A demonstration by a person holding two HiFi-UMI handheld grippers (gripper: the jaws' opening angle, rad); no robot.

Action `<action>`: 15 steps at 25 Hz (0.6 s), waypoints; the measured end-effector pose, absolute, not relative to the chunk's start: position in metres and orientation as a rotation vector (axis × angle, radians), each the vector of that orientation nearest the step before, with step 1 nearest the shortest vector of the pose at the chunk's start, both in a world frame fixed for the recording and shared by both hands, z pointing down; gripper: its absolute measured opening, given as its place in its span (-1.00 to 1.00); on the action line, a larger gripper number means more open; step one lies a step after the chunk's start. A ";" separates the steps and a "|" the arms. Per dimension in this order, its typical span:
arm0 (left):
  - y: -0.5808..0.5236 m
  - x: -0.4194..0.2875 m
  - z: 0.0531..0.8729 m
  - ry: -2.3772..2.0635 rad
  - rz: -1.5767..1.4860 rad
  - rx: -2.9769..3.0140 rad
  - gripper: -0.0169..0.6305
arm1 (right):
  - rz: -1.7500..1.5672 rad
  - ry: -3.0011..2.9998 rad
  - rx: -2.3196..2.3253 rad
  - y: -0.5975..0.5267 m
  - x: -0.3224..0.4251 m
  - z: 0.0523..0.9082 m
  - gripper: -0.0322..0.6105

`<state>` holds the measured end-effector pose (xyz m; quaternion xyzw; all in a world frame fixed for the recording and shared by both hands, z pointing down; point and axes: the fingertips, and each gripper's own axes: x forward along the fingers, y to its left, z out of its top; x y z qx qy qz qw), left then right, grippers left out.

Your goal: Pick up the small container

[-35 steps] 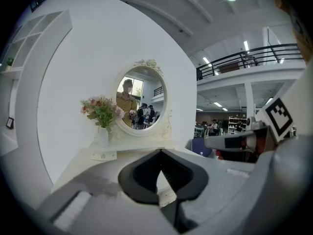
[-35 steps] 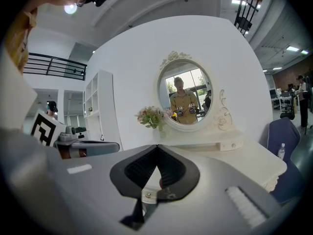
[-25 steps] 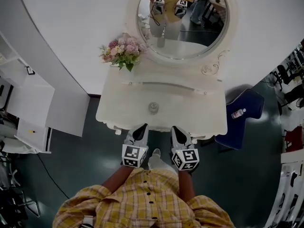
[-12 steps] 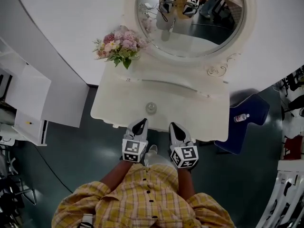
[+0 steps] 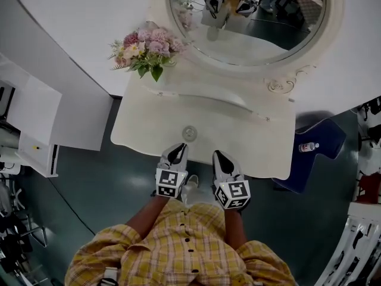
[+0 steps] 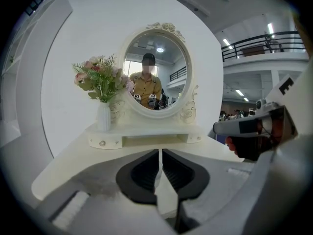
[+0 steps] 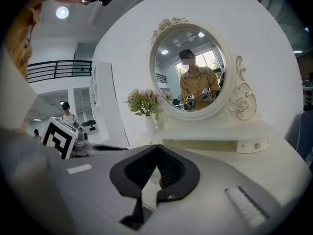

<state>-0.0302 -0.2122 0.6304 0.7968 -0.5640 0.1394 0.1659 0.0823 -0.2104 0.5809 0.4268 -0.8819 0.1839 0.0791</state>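
Observation:
The small container [image 5: 189, 133], round and clear, stands on the white dressing table [image 5: 250, 142] near its front edge. My left gripper [image 5: 177, 151] points at the table just short and left of the container; in the left gripper view its jaws [image 6: 160, 152] stand a narrow slit apart, have just been opening, and nothing is between them. My right gripper [image 5: 219, 158] hangs beside it, short and right of the container, with its fingertips [image 7: 157, 147] touching and empty. In both gripper views the jaws hide the container.
A white vase of pink flowers [image 5: 143, 47] stands at the table's back left. An oval mirror [image 5: 256, 16] rises behind a low drawer shelf [image 5: 202, 97]. A blue seat [image 5: 318, 137] with a bottle [image 5: 307, 147] is at the right. White cabinets [image 5: 36, 124] stand left.
Both grippers have edged forward to the table's front edge, nearer the container. The view has shifted, with the table a little lower and the mirror larger.

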 end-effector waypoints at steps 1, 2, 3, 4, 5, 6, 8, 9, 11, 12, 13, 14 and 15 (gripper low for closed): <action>-0.214 -0.030 0.635 -1.603 0.411 2.267 -0.88 | 0.555 -2.639 1.275 -0.211 0.083 0.583 -0.89; -0.215 -0.029 0.640 -1.601 0.419 2.263 -0.88 | 0.559 -2.638 1.273 -0.212 0.083 0.586 -0.89; -0.217 -0.028 0.643 -1.602 0.421 2.258 -0.86 | 0.562 -2.636 1.273 -0.213 0.084 0.588 -0.89; -0.219 -0.028 0.646 -1.603 0.419 2.251 -0.82 | 0.565 -2.633 1.272 -0.214 0.085 0.591 -0.89; -0.221 -0.028 0.648 -1.603 0.412 2.242 -0.79 | 0.570 -2.630 1.270 -0.215 0.085 0.593 -0.89; -0.223 -0.028 0.650 -1.604 0.407 2.232 -0.76 | 0.575 -2.627 1.267 -0.216 0.085 0.595 -0.89; -0.228 -0.028 0.655 -1.604 0.416 2.212 -0.68 | 0.587 -2.623 1.263 -0.217 0.084 0.599 -0.89; -0.229 -0.028 0.659 -1.604 0.427 2.203 -0.62 | 0.591 -2.622 1.261 -0.218 0.084 0.601 -0.89; -0.233 -0.029 0.668 -1.608 0.446 2.188 -0.52 | 0.596 -2.622 1.254 -0.219 0.082 0.604 -0.89; -0.235 -0.029 0.671 -1.608 0.454 2.184 -0.48 | 0.597 -2.623 1.250 -0.219 0.081 0.605 -0.89; -0.237 -0.029 0.674 -1.607 0.464 2.181 -0.44 | 0.598 -2.622 1.246 -0.221 0.080 0.606 -0.89; -0.239 -0.029 0.677 -1.606 0.474 2.178 -0.40 | 0.600 -2.621 1.242 -0.222 0.079 0.607 -0.89; -0.241 -0.029 0.681 -1.605 0.485 2.174 -0.37 | 0.603 -2.619 1.239 -0.223 0.078 0.609 -0.89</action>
